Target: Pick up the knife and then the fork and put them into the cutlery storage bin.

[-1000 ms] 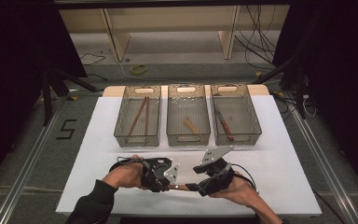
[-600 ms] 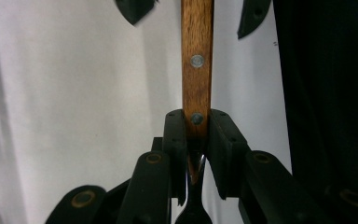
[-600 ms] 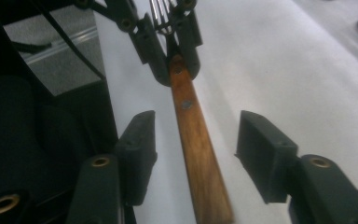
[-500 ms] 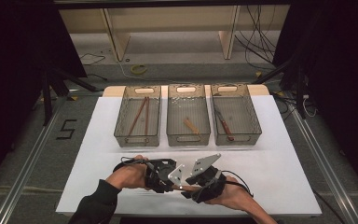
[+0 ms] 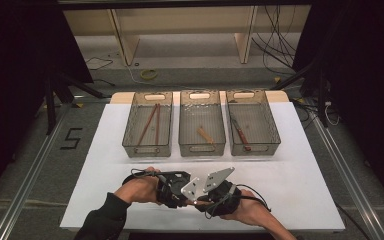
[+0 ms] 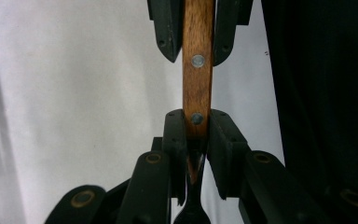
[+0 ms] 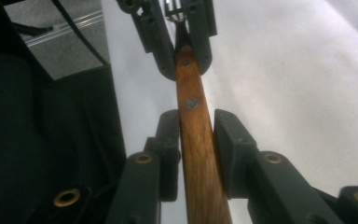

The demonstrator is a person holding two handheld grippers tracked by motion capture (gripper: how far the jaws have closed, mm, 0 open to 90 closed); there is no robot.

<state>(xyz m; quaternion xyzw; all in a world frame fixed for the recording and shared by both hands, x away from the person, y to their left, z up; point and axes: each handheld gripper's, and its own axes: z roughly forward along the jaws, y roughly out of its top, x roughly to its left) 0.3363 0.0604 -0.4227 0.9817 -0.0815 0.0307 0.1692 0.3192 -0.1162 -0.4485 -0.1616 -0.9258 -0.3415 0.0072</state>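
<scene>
White table covering (image 5: 105, 150) spreads under your hands, with three clear plastic bins (image 5: 148, 125) standing side by side at its far half. At the near edge, your left gripper (image 5: 172, 189) is clamped on the wooden-handled, riveted piece of cutlery (image 6: 198, 88), which lies level between your hands, long axis running left to right, dark metal end toward your left hand and wood toward your right. Your right gripper (image 5: 215, 197) has just been closing around the handle (image 7: 198, 154); its jaws flank the wood closely, though you cannot tell whether they press. From above the utensil is hidden; the gripper views show its rivets.
</scene>
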